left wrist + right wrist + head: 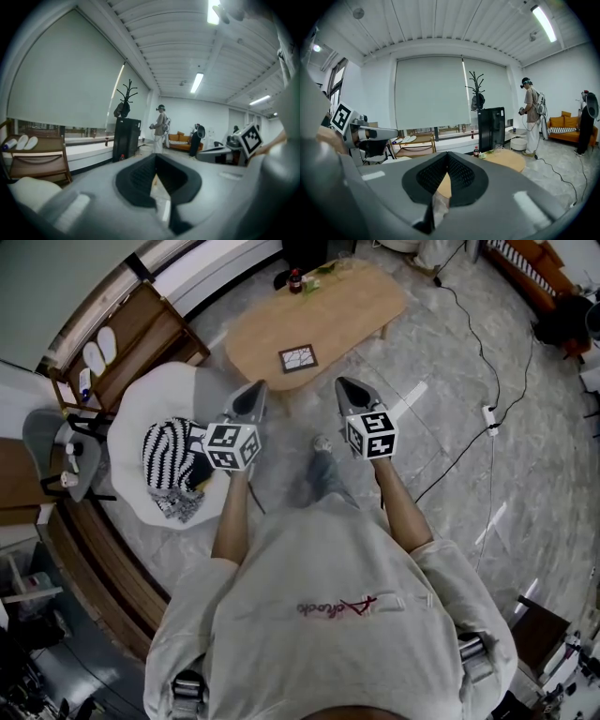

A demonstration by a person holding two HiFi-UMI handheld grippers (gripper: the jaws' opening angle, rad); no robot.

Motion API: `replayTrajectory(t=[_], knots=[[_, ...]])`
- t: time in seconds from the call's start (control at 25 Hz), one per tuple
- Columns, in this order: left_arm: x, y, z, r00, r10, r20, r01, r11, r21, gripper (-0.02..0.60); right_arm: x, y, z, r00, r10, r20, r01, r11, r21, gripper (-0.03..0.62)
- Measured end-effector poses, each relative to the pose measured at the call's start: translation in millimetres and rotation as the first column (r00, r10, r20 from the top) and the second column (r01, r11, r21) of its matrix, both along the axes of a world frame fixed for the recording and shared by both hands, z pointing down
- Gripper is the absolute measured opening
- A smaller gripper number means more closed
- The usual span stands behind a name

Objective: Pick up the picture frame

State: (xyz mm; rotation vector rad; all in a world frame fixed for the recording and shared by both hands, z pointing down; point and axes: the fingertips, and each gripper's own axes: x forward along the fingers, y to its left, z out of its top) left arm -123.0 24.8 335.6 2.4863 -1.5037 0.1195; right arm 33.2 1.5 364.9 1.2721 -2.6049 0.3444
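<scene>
The picture frame [298,358], dark-edged with a pale cracked pattern, lies flat near the front edge of a low oval wooden table [356,306]. My left gripper [258,387] and right gripper [343,383] are held side by side just short of the table, tips toward the frame and apart from it. Both are shut with nothing between the jaws. In the left gripper view the left gripper [155,176] shows its pads closed together. The right gripper [447,171] looks the same in its own view, with the table [508,159] beyond it. The frame is hidden in both gripper views.
A cola bottle [295,281] and green leaves stand at the table's far end. A white seat [155,409] with a striped cloth [169,460] sits left of me, a wooden rack [122,343] behind it. A cable and power strip [488,415] lie on the floor at the right. Another person [530,117] stands by a black cabinet [491,126].
</scene>
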Motion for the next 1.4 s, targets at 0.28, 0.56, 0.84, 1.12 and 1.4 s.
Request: replayTrajectory(t=[0.28,0.56,0.84,1.12,1.4], knots=[[-2.7,-60.2,0.2,1.000,-0.021,-0.006,0.021,0.999,-0.023,0.000,-4.5,-65.7,-0.5,1.000,-0.028,-0.012,0.028,0.999,-0.020,0.006],[1.2,-117.4,-1.6,0.999,-0.036,-0.005,0.036,0.999,-0.039,0.000,-3.5,-122.9,0.9,0.999,-0.051,-0.013,0.050,0.998,-0.041,0.006],[6.2,-181.6,-4.1,0.998,-0.057,-0.001,0.057,0.997,-0.046,0.000,2.1,-189.3,0.6,0.998,-0.070,-0.010,0.069,0.996,-0.049,0.006],[15.7,-242.8,-5.9,0.997,-0.078,0.009,0.078,0.996,-0.037,0.000,10.6,-254.2,1.4,0.996,-0.093,-0.006,0.092,0.995,-0.042,0.006],[16.1,-291.4,-3.1,0.993,-0.118,0.020,0.119,0.992,-0.038,0.000,10.7,-307.7,4.8,0.992,-0.126,0.004,0.126,0.991,-0.036,0.006]])
